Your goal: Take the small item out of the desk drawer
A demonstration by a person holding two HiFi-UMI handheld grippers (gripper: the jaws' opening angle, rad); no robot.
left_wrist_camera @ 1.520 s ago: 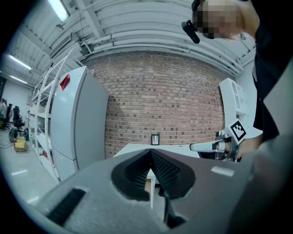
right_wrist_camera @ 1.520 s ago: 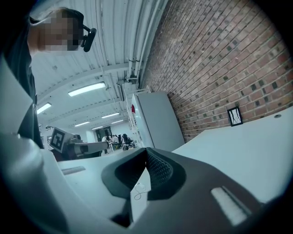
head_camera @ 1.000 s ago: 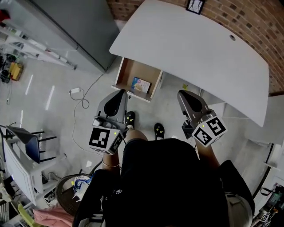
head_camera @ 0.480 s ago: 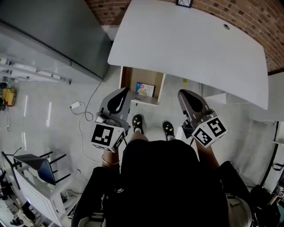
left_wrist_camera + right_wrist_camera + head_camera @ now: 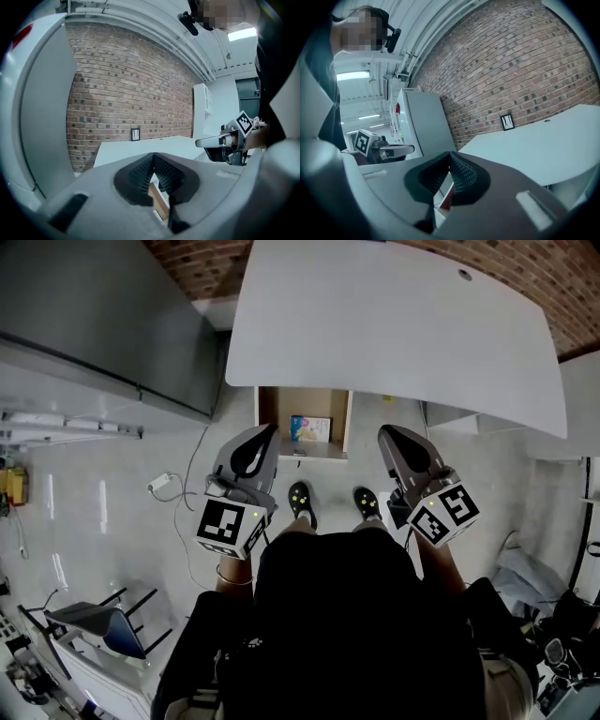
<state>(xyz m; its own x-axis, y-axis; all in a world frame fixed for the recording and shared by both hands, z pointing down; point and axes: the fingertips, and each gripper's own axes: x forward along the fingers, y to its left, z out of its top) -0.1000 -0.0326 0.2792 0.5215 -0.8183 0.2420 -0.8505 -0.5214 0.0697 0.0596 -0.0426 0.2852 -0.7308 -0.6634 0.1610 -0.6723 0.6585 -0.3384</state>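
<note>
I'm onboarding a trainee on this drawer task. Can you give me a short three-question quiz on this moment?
1. Fill in: the jaws of the left gripper and the right gripper are both ____.
2. True or false: the light wooden desk drawer under the white curved desk top stands open.
3. Where is the small blue-and-yellow flat item? A between the left gripper's jaws; B in the drawer; C on the desk top.
Key: 1 shut, holding nothing; 2 true; 3 B.

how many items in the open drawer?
1. A small colourful item lies about in the middle of the open drawer. The desk top overhangs the drawer's rear, so more may be hidden there.
</note>
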